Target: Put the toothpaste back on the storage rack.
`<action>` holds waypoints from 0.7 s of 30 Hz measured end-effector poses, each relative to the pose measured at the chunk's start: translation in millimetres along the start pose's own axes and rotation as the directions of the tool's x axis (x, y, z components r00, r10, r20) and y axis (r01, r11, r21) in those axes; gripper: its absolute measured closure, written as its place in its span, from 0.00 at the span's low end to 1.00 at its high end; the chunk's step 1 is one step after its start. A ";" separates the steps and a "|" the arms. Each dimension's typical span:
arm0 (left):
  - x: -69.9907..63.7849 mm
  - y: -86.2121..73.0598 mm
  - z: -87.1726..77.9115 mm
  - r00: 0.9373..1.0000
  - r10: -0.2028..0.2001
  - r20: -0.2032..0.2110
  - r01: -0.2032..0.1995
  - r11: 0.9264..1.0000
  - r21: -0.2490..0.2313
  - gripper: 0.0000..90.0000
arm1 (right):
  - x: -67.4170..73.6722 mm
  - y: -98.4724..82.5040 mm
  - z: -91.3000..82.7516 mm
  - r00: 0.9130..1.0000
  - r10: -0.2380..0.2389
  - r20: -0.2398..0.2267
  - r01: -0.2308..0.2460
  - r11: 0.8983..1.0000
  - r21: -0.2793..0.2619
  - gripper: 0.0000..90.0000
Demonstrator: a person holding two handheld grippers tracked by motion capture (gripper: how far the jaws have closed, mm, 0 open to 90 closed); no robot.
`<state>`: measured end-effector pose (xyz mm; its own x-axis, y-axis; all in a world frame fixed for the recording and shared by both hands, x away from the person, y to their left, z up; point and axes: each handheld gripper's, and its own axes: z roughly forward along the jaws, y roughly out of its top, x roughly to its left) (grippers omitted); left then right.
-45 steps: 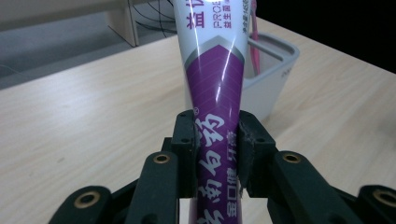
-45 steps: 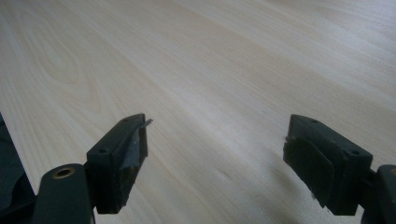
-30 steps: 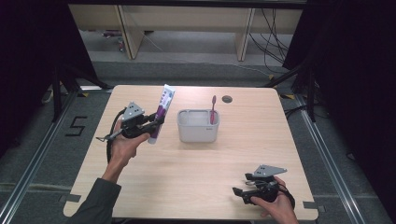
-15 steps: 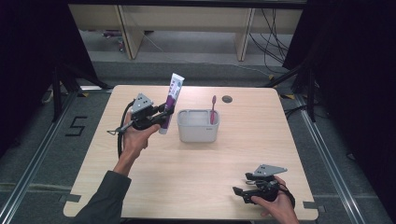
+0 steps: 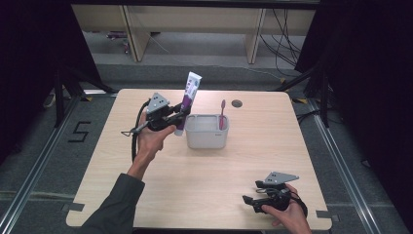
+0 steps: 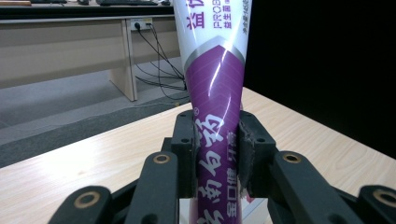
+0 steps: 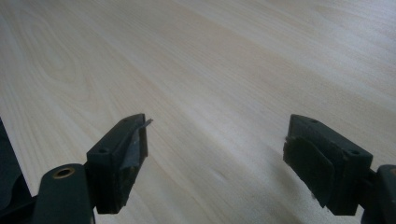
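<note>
A purple and white toothpaste tube [image 5: 188, 100] stands upright in my left gripper [image 5: 179, 115], which is shut on its lower part, just left of a white rectangular bin [image 5: 207, 131]. In the left gripper view both pads press the tube [image 6: 215, 121] and the left gripper [image 6: 215, 154] holds it over the table. A pink toothbrush [image 5: 222, 114] stands in the bin's right side. My right gripper [image 5: 251, 202] rests near the table's front right corner. In its own view the right gripper [image 7: 215, 149] is open with bare wood between its jaws.
A small dark round hole [image 5: 237, 103] sits in the tabletop behind the bin. The light wooden table [image 5: 209, 180] has dark floor on all sides. Desk legs and cables [image 5: 272, 39] stand beyond the far edge.
My left gripper has carried the toothpaste tube to the right and slightly up, closer to the bin. The right gripper has stayed where it was.
</note>
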<state>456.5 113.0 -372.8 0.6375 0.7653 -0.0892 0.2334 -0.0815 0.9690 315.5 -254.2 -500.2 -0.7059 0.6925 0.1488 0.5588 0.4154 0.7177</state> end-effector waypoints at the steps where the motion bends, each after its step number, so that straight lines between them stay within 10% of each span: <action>1: -1.2 0.7 1.9 1.000 0.002 0.000 -0.002 1.000 -0.002 0.79 | -0.1 -0.1 0.0 1.000 0.000 0.001 0.000 1.000 0.001 0.25; 21: -24.8 10.6 44.9 0.999 0.021 0.034 -0.020 0.999 -0.030 0.79 | -0.1 0.0 0.0 1.000 -0.003 -0.009 0.003 1.000 -0.001 0.25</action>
<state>476.2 64.4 -370.7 0.6669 0.7412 -0.0770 0.1985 -0.0771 0.9771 315.5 -254.2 -500.3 -0.7116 0.6857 0.1528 0.5562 0.4170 0.7188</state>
